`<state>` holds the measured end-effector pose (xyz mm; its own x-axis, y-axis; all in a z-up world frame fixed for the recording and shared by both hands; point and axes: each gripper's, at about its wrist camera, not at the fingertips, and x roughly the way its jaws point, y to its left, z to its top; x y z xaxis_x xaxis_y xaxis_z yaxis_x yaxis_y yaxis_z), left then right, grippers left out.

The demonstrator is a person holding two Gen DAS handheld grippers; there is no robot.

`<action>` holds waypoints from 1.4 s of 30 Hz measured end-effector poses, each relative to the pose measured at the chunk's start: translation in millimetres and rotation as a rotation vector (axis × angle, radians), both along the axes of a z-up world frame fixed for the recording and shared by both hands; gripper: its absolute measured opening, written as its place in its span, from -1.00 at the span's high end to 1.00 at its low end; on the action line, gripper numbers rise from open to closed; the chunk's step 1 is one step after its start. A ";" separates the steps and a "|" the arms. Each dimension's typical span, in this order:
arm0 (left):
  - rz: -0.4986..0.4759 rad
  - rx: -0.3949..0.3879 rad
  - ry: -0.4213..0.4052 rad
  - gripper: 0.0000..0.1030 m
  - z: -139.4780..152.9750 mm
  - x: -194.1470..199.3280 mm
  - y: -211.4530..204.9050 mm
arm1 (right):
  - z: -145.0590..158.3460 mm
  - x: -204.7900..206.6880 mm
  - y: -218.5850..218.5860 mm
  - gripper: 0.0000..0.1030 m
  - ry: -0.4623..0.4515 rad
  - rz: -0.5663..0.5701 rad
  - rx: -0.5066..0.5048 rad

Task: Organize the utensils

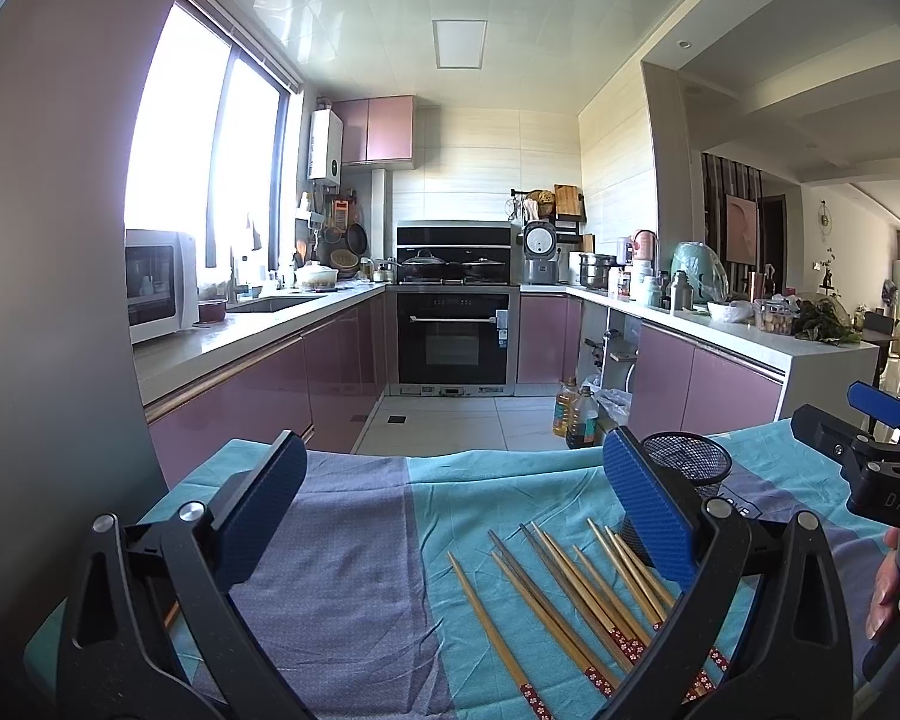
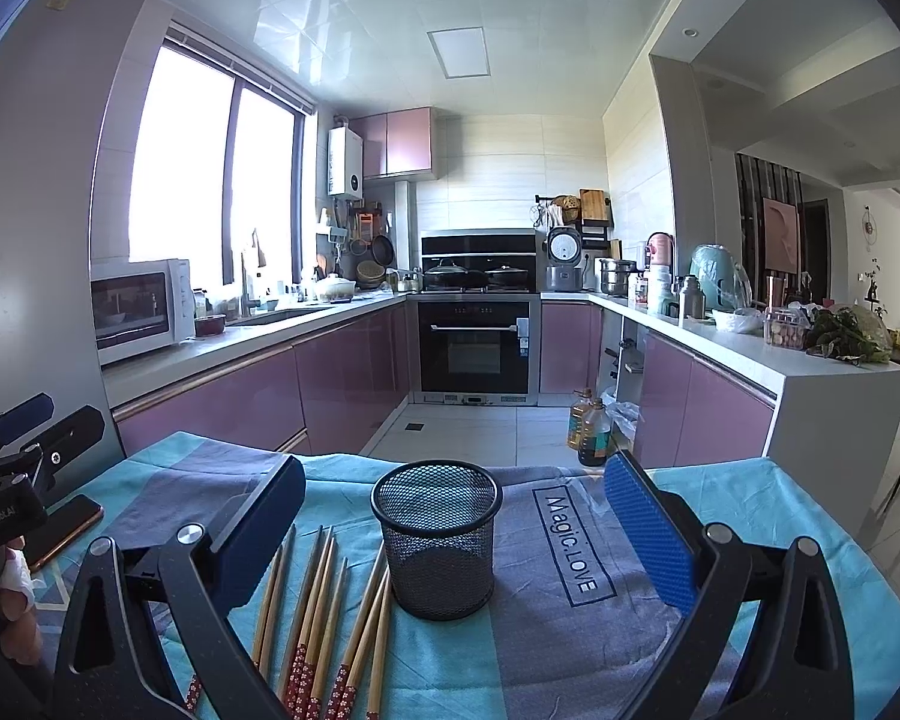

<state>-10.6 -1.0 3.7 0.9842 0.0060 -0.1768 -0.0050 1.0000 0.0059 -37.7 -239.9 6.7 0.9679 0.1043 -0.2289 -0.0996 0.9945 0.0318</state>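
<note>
Several wooden chopsticks [image 1: 570, 606] with red patterned ends lie loose on a teal and grey tablecloth [image 1: 354, 570]. My left gripper [image 1: 456, 510] stands open above the cloth, with the chopsticks just inside its right finger and nothing between its pads. A black mesh cup [image 1: 687, 459] stands upright beyond that finger, partly hidden by it. In the right wrist view the mesh cup [image 2: 438, 546] stands empty in the middle, and the chopsticks [image 2: 324, 612] lie to its left. My right gripper [image 2: 456, 528] is open, well apart on both sides of the cup.
A phone [image 2: 66, 531] lies on the cloth at the left edge. A hand [image 1: 894, 588] holds the other gripper's handle at the right. Beyond the table's far edge are the kitchen floor, oil bottles [image 2: 588, 426] and purple cabinets.
</note>
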 end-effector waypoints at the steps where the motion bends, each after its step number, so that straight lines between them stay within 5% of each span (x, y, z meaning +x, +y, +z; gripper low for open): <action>1: -0.001 0.000 0.000 -0.89 -0.1 0.2 0.1 | -0.2 -0.2 0.1 -0.88 -0.001 -0.002 -0.001; 42: -0.005 0.004 0.013 -0.89 -5.7 3.2 -4.5 | -2.7 2.0 -4.8 -0.88 0.006 -0.002 0.011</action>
